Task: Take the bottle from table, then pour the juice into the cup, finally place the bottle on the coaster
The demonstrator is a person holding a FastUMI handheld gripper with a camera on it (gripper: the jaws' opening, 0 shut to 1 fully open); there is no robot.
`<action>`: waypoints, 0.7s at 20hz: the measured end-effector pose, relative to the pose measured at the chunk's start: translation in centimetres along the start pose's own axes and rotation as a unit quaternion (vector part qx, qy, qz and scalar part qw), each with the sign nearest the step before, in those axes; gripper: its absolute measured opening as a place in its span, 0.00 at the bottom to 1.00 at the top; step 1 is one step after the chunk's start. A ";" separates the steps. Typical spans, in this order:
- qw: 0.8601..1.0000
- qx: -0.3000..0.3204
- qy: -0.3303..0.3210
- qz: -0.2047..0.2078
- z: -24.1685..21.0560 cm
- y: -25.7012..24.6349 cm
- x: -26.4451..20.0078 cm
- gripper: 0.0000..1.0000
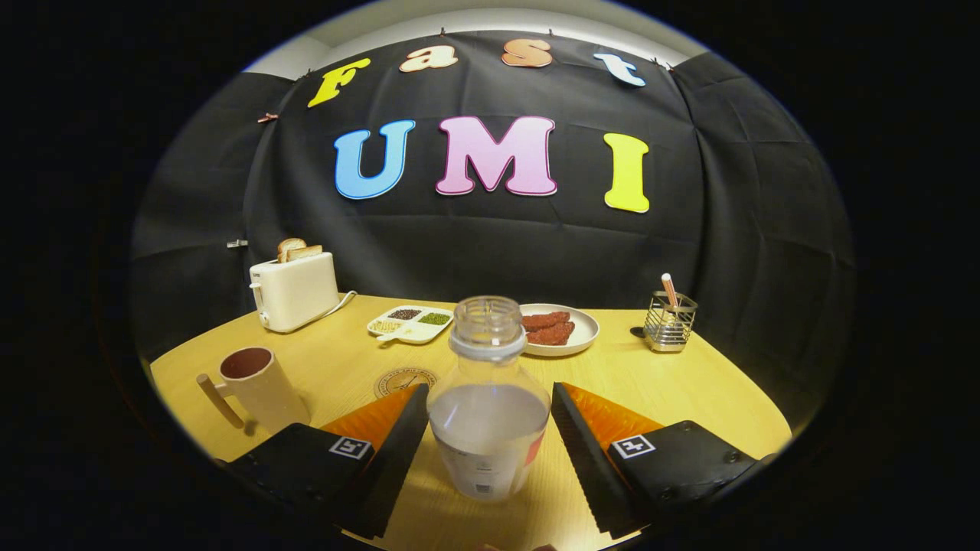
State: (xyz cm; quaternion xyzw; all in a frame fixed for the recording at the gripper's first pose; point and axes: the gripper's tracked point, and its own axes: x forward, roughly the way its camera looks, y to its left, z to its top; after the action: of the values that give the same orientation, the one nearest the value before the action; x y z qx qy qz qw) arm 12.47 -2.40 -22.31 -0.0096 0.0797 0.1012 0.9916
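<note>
Gripper view: bottle (488,405) btwn claw (488,398) fingers

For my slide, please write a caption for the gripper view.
Open tool straddles the uncapped clear plastic bottle on the yellow wooden table, fingers not touching it; beige mug nearby.

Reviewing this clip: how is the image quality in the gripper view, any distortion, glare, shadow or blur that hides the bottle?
Gripper view: strong fisheye bending curves the yellow wooden table; lighting is even and warm, dimming toward the rim. The clear uncapped plastic bottle stands sharp between the open gripper fingers, neither touching it, with soft glare on the table before it. The beige mug casts a short shadow. No motion blur.
</note>
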 end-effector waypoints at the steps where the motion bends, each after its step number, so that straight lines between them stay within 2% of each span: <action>1: 1.000 0.000 0.002 0.002 -0.2 0.2 0.1 0.98; 4: 1.000 -0.005 0.005 0.002 -0.5 0.1 0.2 0.96; 7: 1.000 -0.010 0.005 0.005 -0.7 0.0 0.5 0.85; 14: 0.999 -0.032 0.022 0.022 -0.7 0.8 0.7 0.78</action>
State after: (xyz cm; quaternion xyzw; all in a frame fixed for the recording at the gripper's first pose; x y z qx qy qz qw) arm 12.85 -1.54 -23.13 -0.0418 0.0981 0.1253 0.9864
